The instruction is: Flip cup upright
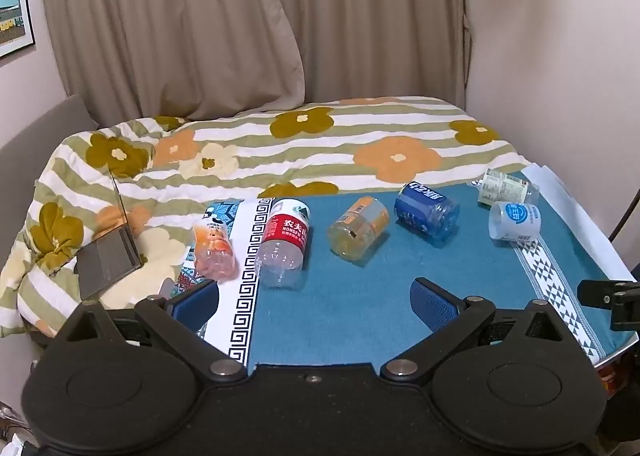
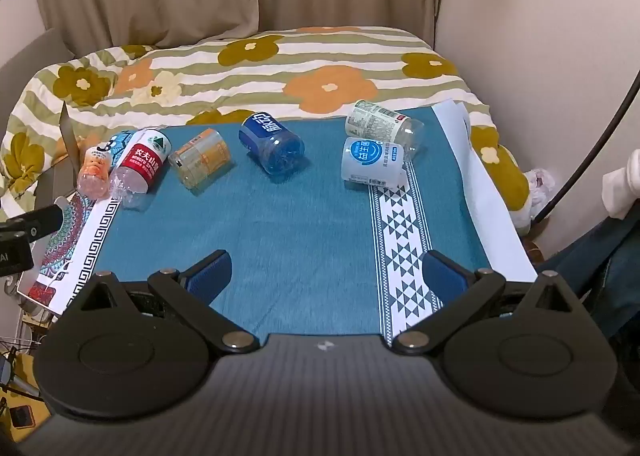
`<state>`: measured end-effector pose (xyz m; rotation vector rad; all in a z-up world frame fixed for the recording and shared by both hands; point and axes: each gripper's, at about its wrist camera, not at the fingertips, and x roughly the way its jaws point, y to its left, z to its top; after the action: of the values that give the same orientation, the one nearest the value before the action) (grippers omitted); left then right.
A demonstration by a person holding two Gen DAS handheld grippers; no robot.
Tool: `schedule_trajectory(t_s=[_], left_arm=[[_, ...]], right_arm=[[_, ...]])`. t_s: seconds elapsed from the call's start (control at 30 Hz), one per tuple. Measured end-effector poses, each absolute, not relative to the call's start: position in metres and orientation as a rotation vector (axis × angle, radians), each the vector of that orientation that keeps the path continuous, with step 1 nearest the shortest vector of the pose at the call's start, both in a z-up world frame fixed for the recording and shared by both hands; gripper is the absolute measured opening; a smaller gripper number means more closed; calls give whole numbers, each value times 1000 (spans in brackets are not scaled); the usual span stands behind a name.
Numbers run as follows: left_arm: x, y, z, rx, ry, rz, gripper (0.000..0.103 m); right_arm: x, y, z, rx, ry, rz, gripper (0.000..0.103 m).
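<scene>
Several cut-bottle cups lie on their sides on the teal mat: a pink one, a red-label one, an orange one, a dark blue one, a white-and-blue one and a clear green-print one. My left gripper is open and empty, short of the red-label and orange cups. My right gripper is open and empty at the mat's near edge.
A bed with a flowered striped quilt lies behind the table. An open laptop rests on the quilt at left. Curtains and walls stand beyond. The right gripper's edge shows at right in the left wrist view.
</scene>
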<state>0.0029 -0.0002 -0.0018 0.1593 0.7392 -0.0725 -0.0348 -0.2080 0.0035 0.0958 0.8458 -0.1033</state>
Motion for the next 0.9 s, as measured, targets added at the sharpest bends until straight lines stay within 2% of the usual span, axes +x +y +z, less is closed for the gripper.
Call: schedule_trajectory(t_s=[0.9], left_arm=[[-4,0,2,152,707,-81,103]], right_arm=[[-35,-208,4,89,844,-105,103]])
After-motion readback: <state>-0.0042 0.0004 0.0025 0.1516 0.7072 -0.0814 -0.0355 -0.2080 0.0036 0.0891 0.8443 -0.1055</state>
